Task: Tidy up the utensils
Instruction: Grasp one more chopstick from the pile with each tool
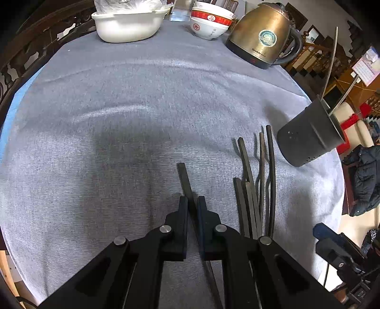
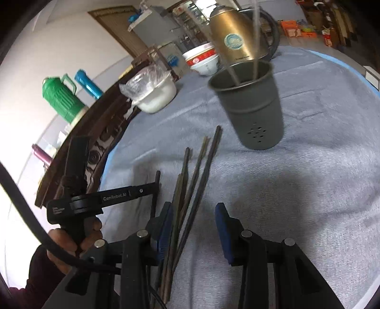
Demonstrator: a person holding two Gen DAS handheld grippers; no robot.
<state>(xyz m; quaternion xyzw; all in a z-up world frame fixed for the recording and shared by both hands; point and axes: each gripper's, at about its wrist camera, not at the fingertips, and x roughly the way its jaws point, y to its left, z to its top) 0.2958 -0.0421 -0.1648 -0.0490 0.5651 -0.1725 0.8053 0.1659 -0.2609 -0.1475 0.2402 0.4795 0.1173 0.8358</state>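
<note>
The left claw (image 1: pixel 192 202) is squeezed tight on one dark chopstick (image 1: pixel 184 177). The stick pokes out past the tips and lies low over the grey cloth on the surface (image 1: pixel 133 99). A person's hand (image 2: pixel 71 240) holds the handle of that claw — you can see it from the right wrist view.

Just to the right lies a bunch of more chopsticks (image 1: pixel 255 185), flat on the cloth, side by side and a bit crossed. The right claw (image 2: pixel 193 221) hangs over them, partly spread, and its pads do not press on any stick. Some sticks pass right by its left finger (image 2: pixel 163 228).

Past the bunch stands a grey cup (image 2: pixel 254 104) with small holes near its bottom. Two thin pale sticks already stand inside it.

Farther back on the surface are a gold kettle (image 1: pixel 262 35), stacked red and white bowls (image 1: pixel 210 22) and a white tub (image 1: pixel 128 23) — all well apart from the claws.
</note>
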